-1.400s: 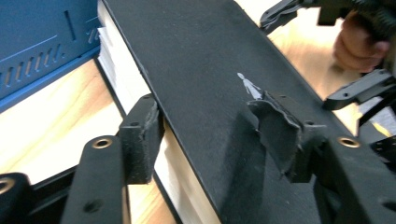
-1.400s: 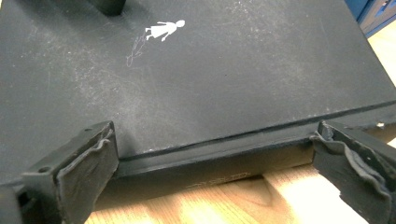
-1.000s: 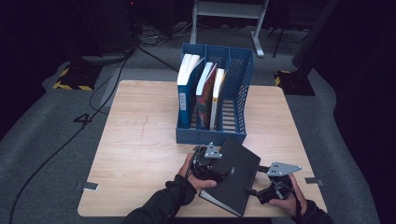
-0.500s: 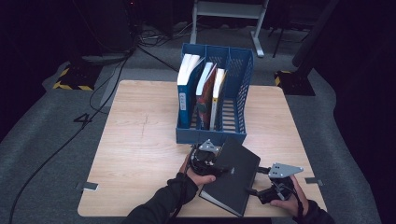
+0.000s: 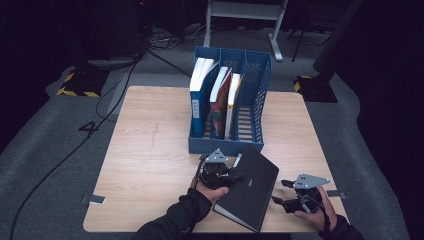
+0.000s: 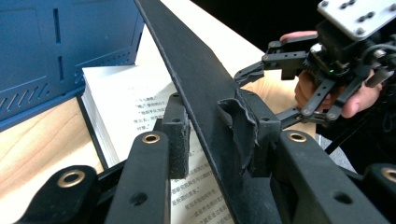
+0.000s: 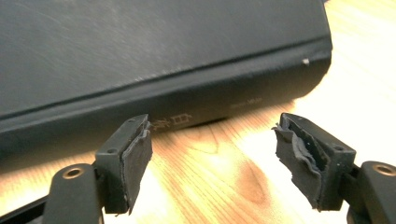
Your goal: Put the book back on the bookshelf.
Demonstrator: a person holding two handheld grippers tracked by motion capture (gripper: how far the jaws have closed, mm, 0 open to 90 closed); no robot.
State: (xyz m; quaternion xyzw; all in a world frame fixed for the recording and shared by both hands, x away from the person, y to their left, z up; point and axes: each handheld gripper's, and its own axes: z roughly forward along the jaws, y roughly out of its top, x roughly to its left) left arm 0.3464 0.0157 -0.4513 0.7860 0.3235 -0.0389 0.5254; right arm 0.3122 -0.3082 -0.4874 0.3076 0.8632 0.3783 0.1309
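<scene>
The left hand-held gripper (image 6: 210, 135) has just been closing and pinches the black book's (image 5: 248, 186) lifted cover on the desk (image 5: 150, 150). The right hand-held gripper (image 7: 212, 158), spread though narrowing, should steady the spine before lifting.

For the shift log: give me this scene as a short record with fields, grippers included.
work in hand: lifting the cover of the black book
left gripper: jaws on either side of the raised cover, have just been closing on it; printed page showing below
right gripper: open, nothing between the jaws, which have just been closing; aimed at the book's spine, apart from it
book: lying on the table, in front of the blue rack
rack: three books upright inside
</scene>
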